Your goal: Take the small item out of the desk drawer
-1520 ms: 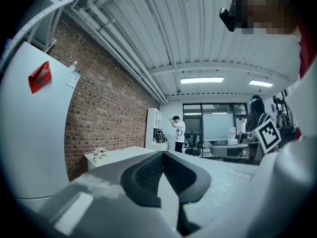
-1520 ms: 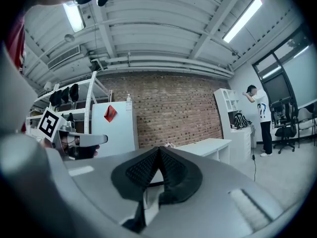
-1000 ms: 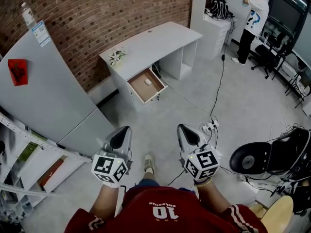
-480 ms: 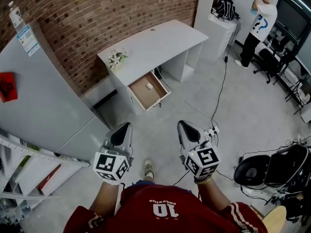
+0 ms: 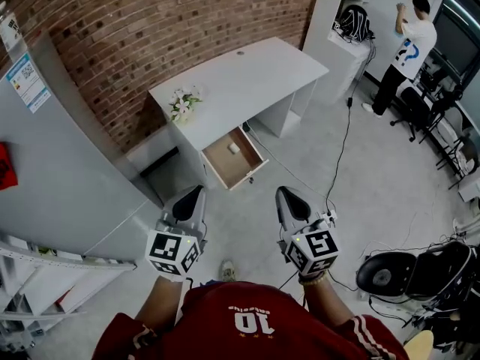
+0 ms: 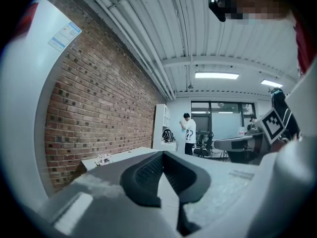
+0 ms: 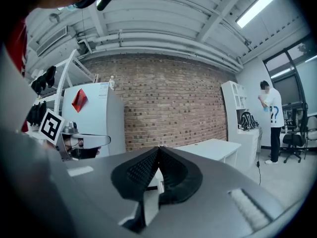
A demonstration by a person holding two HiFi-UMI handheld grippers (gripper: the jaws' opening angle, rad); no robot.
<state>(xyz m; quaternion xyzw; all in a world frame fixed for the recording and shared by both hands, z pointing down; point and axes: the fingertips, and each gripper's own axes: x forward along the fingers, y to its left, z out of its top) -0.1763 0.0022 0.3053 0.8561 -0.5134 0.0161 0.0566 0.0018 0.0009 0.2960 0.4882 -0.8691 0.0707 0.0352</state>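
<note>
A white desk (image 5: 247,77) stands against the brick wall, with its wooden drawer (image 5: 233,158) pulled open at the front left. A small white item (image 5: 235,148) lies inside the drawer. My left gripper (image 5: 190,199) and right gripper (image 5: 289,200) hover side by side over the floor, well short of the drawer. Both are shut with nothing between their jaws. In the left gripper view the left gripper (image 6: 162,154) has its pads together, and the desk (image 6: 116,156) shows far off. The right gripper (image 7: 158,150) looks the same in its own view.
A small flower bunch (image 5: 183,102) sits on the desk's left end. A grey cabinet (image 5: 60,163) stands at the left with shelving (image 5: 45,276) below. A cable (image 5: 337,148) and power strip (image 5: 324,217) lie on the floor. A person (image 5: 405,55) stands far right; an office chair (image 5: 420,268) is at lower right.
The desk and open drawer have drawn nearer and shifted toward the middle of the head view. Both grippers keep their place and stay shut.
</note>
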